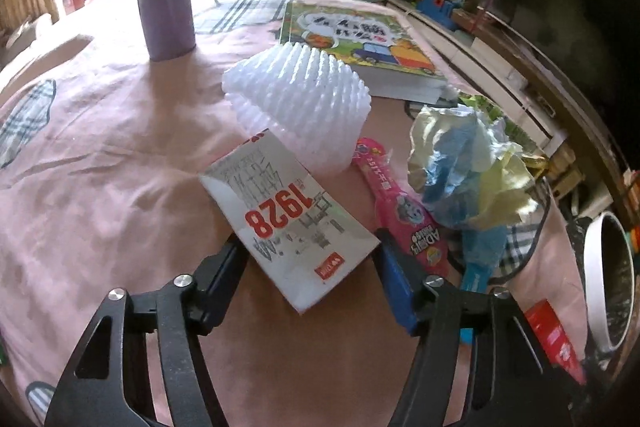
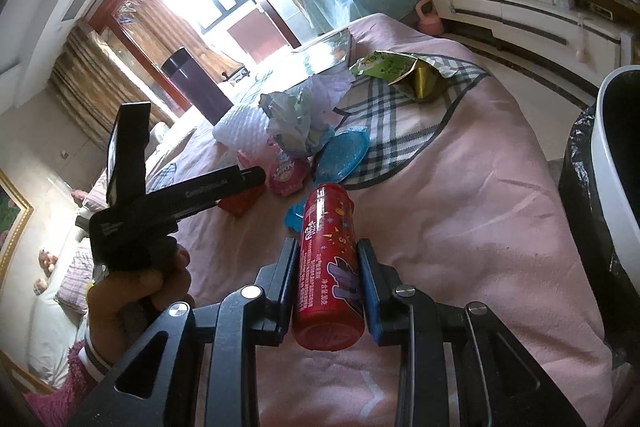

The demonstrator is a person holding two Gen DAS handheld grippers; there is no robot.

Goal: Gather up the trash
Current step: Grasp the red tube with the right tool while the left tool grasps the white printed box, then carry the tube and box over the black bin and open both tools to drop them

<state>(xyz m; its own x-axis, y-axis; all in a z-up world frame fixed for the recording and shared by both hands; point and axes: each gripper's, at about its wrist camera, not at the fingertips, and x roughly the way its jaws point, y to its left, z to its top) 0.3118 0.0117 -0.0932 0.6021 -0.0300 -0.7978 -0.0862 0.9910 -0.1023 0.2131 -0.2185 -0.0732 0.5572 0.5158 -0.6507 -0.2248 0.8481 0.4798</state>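
Collecting is mid-cycle: your right gripper [image 2: 327, 283] is clamped on the red can [image 2: 328, 267], held above the pink bedspread [image 2: 460, 227], with the bin [image 2: 616, 163] at the bed's right edge. Next, carry the can over the bin's rim and release. Your left gripper [image 1: 310, 255] stands about half open around the white box [image 1: 290, 219] (pad contact cannot be told); close on it before lifting
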